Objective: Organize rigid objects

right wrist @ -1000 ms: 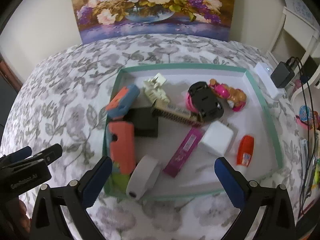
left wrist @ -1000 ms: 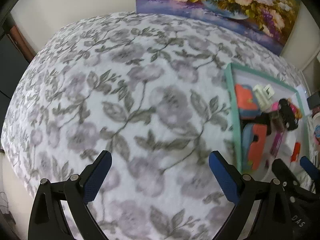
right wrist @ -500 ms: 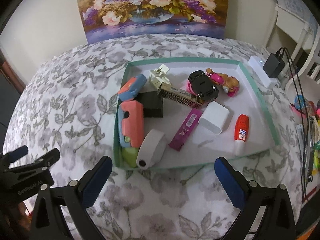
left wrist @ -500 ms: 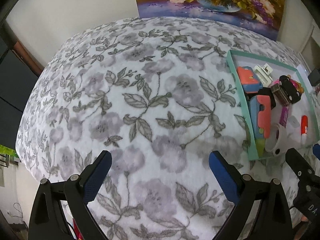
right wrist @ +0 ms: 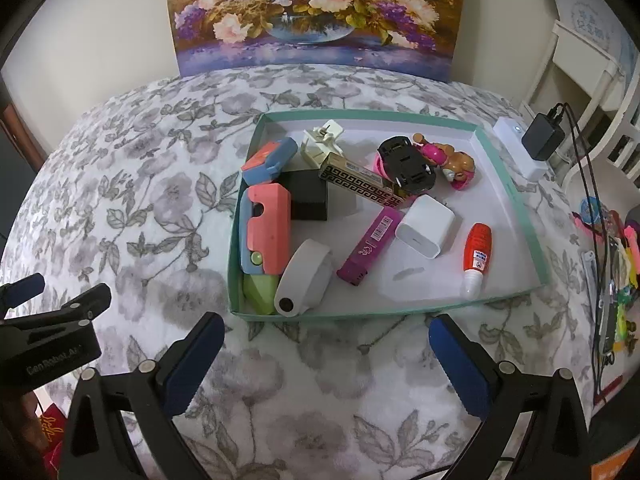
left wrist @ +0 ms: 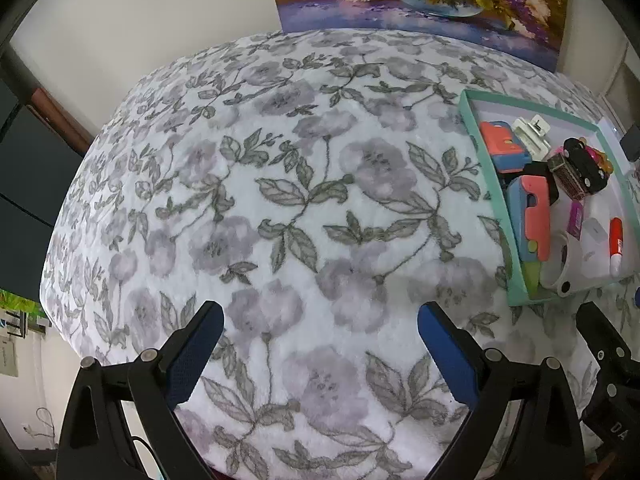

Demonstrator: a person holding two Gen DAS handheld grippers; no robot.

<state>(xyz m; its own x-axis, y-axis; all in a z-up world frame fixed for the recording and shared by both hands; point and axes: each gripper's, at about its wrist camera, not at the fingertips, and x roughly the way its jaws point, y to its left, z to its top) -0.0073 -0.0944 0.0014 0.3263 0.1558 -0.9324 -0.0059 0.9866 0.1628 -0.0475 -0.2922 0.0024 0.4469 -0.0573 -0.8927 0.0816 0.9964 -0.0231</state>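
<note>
A big bed with a flowery blanket [right wrist: 132, 208] holds a green tray [right wrist: 524, 216] full of small things. The left gripper [left wrist: 320, 346] and right gripper [right wrist: 326, 354] are both wide open and hold nothing. A purple box [right wrist: 370, 246] and an orange bottle [right wrist: 476, 252] carry labels too small to read.

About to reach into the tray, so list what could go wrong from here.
1. The gold patterned box lies propped across the black cube and against the black toy car; pulling any one could tip the others.
2. The tray sits on a soft floral blanket, so pressing down may tilt it.
3. Both the right gripper and left gripper are open and empty; the white band is rounded and may slip.
</note>
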